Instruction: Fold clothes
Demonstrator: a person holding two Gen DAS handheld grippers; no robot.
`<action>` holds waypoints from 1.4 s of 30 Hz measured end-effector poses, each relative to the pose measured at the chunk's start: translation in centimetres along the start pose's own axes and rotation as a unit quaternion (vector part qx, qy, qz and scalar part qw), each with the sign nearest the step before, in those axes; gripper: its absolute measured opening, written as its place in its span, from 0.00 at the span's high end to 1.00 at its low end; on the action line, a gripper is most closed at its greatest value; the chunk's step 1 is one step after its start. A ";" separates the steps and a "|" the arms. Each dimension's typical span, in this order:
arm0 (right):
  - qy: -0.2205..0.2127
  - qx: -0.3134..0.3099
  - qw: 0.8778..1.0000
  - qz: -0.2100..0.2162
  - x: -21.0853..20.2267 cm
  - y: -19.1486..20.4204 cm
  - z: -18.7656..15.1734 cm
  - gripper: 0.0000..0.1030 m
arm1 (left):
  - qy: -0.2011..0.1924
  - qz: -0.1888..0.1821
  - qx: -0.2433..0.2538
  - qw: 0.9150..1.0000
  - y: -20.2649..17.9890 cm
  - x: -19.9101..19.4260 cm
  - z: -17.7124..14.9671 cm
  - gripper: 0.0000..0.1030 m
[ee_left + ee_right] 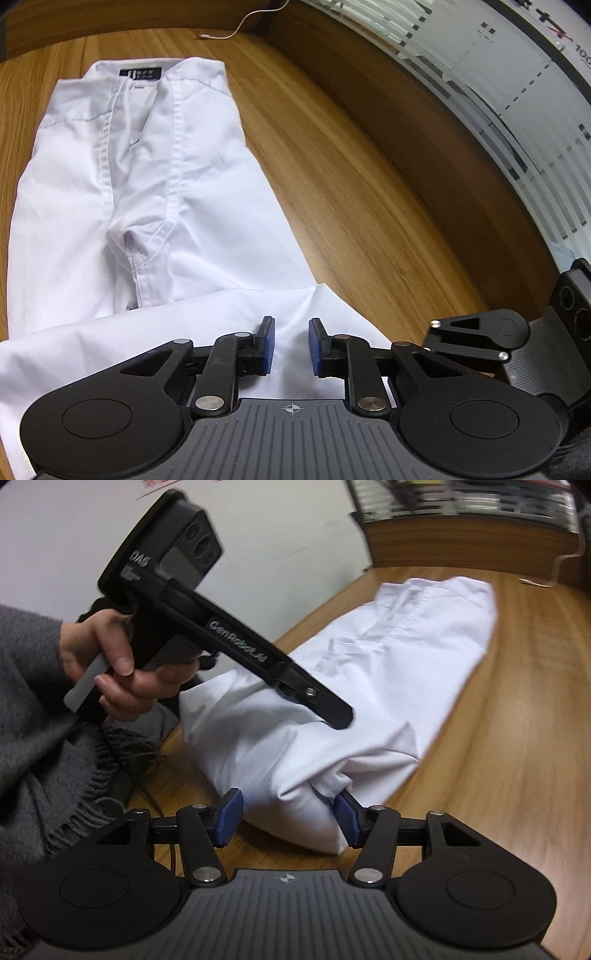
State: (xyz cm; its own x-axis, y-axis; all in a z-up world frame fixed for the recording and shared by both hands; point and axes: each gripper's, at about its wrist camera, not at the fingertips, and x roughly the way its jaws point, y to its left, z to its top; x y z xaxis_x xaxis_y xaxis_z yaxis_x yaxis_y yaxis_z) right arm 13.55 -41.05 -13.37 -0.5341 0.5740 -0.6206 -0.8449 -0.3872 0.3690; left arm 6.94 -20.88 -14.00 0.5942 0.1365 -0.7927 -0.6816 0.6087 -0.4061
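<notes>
Wooden table (351, 192); white shirt (147, 184) between both grippers' parted, unclamped fingers (231, 821).

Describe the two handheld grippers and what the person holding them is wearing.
Both grippers, left gripper and right gripper, are matte black linkages with silver pivot rivets, blue pads on the jaws, and a ribbed grey base plate bearing a small crosshair mark. The left one's side reads "GenRobot.AI" and "DAS". The person wears a fuzzy grey sleeve with a fringed edge.
</notes>
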 end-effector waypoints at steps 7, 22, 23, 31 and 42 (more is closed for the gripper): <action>0.019 -0.031 0.999 0.019 0.7 1.1 0.1 0.61 | 0.006 0.055 0.026 0.998 -0.5 1.7 -0.2 0.96; 0.009 -0.080 0.995 -0.064 1.0 5.6 -3.8 0.65 | -0.002 0.068 0.033 0.997 0.3 2.6 -0.3 0.96; 0.007 -0.062 0.996 -0.063 0.6 5.4 -3.5 0.65 | -0.003 0.066 0.032 0.997 0.4 2.4 -0.3 0.96; -0.065 0.007 0.992 -0.109 -5.4 6.1 -1.9 0.99 | -0.059 0.050 0.013 0.997 0.0 -0.6 -0.9 0.79; -0.028 -0.020 0.992 -0.118 -1.3 7.1 -4.1 0.99 | -0.106 0.089 0.044 0.989 0.0 -6.9 -2.3 0.79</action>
State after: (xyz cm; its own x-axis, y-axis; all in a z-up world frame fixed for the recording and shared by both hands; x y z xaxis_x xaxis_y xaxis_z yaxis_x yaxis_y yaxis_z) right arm 8.35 -47.51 -12.78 -0.3231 0.6912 -0.6464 -0.9455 -0.2649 0.1893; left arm 1.82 -23.59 -9.57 0.5504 0.4028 -0.7313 -0.7495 0.6242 -0.2203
